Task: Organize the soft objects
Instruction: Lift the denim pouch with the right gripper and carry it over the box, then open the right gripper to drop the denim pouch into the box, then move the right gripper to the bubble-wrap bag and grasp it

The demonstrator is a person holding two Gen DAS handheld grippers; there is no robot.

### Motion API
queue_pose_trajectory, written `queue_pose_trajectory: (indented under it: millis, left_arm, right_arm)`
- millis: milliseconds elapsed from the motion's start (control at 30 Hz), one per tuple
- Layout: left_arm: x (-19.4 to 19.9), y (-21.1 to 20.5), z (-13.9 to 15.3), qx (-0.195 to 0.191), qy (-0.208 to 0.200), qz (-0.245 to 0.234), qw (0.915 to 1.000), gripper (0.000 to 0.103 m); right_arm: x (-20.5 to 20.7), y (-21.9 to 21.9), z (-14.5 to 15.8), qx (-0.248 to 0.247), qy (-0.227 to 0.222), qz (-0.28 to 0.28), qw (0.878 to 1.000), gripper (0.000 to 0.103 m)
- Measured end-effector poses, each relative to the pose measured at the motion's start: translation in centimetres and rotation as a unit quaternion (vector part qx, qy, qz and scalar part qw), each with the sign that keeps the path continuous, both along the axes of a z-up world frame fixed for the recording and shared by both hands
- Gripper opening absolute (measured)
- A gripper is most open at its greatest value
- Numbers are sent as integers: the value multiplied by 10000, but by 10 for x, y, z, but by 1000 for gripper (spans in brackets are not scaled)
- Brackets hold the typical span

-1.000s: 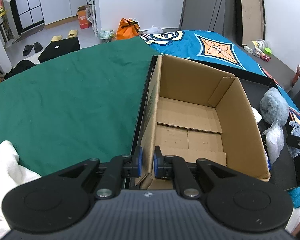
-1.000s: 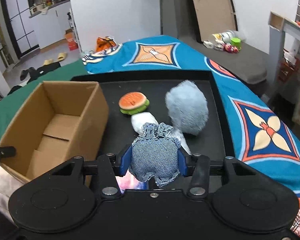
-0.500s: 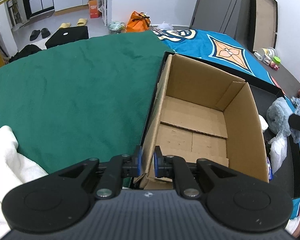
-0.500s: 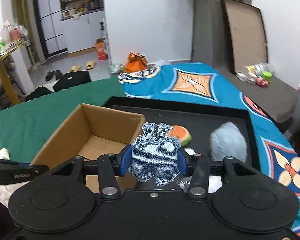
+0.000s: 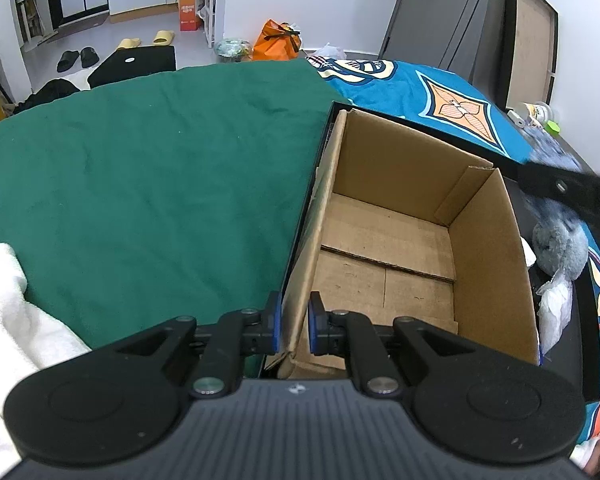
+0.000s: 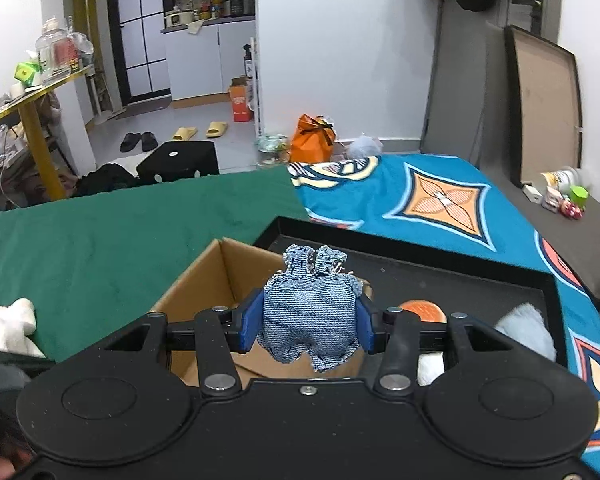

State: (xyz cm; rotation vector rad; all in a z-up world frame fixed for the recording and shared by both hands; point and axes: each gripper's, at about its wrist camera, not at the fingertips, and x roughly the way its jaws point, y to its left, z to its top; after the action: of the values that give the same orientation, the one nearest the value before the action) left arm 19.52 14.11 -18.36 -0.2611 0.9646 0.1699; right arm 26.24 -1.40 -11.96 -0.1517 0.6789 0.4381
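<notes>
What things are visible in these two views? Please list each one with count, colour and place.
box: 1, brown, empty, on tray's left part
tray: 1, black, on blue cloth
denim toy: 1, blue, over box
furry toy: 1, grey-blue, in tray, right of box
burger toy: 1, orange, in tray
green cloth: 1, left of tray
towel: 1, white, on green cloth
left gripper: shut on box wall
right gripper: shut on denim toy

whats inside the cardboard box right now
Nothing shows inside the cardboard box: only its bare bottom flaps. The near left corner is hidden behind the left gripper, shut on the wall. The denim toy is in the right gripper.
</notes>
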Motion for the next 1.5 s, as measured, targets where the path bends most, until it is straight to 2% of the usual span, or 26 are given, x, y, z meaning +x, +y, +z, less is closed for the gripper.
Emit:
queue_pose_trajectory:
  millis: [67, 167, 300, 500, 667, 833, 1000, 1333, 1500]
  left_arm:
    - [-1, 3, -1, -60, 0, 21, 10000, 11]
    - [-1, 6, -3, -147, 3, 34, 9999, 11]
    - [-1, 6, -3, -162, -1, 16, 9999, 11]
    - [0, 6, -3, -199, -6, 20, 9998, 11]
    - [0, 4, 0, -125, -32, -32, 9999, 18]
    - [-4, 0, 5, 27, -138, 23, 9999, 51]
    - [-5, -9, 11, 299, -226, -81, 9993, 64]
    - [-3, -22, 12, 785, -145, -146, 9967, 73]
    - [-3, -34, 13, 1191, -183, -226, 9925, 75]
  right_arm:
    - [2, 5, 3, 92, -15, 46, 9999, 48]
    - [6, 15, 4, 148, 43, 116, 9998, 56]
    - [8, 20, 5, 22, 49, 162, 9999, 78]
    - [5, 2, 5, 64, 216, -22, 9997, 81]
    - [0, -28, 4, 111, 308, -290, 9990, 81]
    - [-5, -61, -2, 169, 433, -680, 9966, 81]
    - [-6, -90, -11, 261, 624, -1083, 9918, 81]
    - [-13, -137, -46, 583, 968, -1799, 9772, 81]
    - [-13, -162, -71, 940, 1315, -2265, 9605, 81]
